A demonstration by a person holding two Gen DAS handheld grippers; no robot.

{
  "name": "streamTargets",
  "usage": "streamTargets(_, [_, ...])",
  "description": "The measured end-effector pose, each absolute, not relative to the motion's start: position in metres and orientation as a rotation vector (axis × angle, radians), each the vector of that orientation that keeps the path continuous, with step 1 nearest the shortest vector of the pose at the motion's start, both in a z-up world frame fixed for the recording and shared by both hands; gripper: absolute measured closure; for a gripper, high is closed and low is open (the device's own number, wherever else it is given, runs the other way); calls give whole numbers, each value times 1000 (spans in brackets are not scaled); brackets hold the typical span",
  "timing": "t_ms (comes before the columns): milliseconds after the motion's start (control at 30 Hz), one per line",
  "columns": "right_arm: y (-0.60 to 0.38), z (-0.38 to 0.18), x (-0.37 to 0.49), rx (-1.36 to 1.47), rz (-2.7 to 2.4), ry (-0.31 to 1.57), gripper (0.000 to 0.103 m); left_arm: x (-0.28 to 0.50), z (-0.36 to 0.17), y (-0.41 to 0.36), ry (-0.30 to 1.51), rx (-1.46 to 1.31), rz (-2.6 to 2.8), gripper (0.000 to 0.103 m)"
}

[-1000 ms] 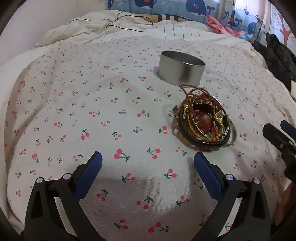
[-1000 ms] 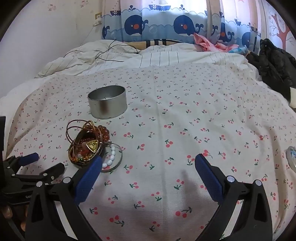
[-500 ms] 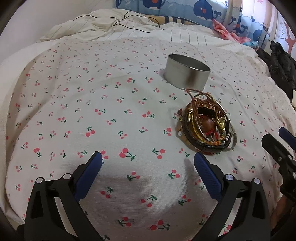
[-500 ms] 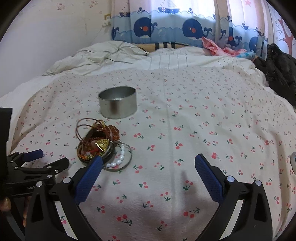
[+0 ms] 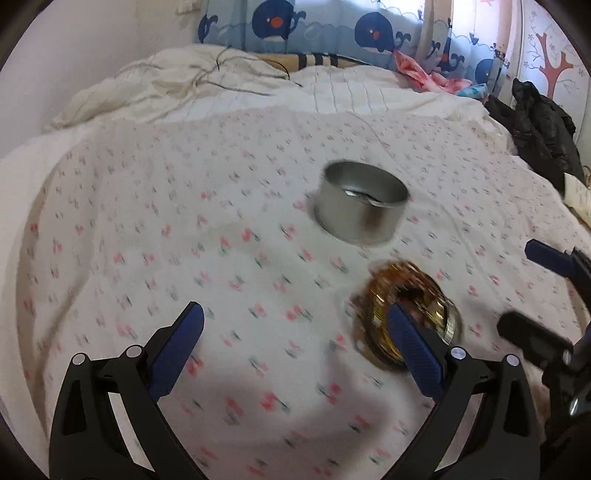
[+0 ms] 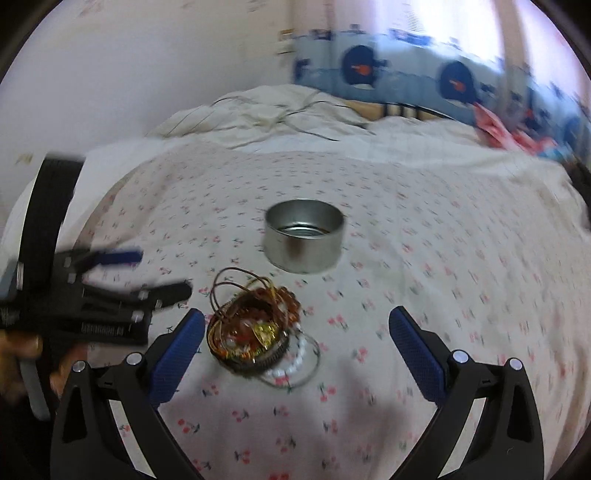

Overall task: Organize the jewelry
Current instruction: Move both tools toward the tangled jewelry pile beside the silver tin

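A tangled pile of bracelets and beads (image 6: 255, 328) lies on the cherry-print bedspread; it also shows blurred in the left wrist view (image 5: 406, 317). A round silver tin (image 6: 304, 234) stands open just behind it, also in the left wrist view (image 5: 360, 203). My left gripper (image 5: 295, 345) is open and empty, its right finger overlapping the pile in view. My right gripper (image 6: 295, 343) is open and empty, with the pile between its fingers, close to the left one. The left gripper shows in the right wrist view (image 6: 159, 273), and the right gripper in the left wrist view (image 5: 535, 291).
The cherry-print bedspread (image 6: 424, 258) covers the bed. A crumpled white duvet with dark cables (image 6: 266, 114) lies at the far end. Black clothing (image 5: 535, 125) sits at the far right edge. A whale-print curtain (image 5: 332, 33) hangs behind.
Both grippers have moved forward toward the pile and tin, which now look nearer and blurred. The right gripper has swung left so the pile lies between its fingers. Both stay open.
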State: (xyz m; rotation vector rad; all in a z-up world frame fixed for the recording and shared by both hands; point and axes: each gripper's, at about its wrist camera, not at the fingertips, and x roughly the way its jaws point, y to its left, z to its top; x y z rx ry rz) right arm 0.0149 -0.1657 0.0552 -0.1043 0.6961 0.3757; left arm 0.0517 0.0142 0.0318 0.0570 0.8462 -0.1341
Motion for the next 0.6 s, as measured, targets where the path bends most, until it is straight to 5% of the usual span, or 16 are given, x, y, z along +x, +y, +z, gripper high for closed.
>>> streamTargets(600, [-160, 27, 46, -125, 352, 803, 7, 56, 9, 0, 883, 124, -128, 7])
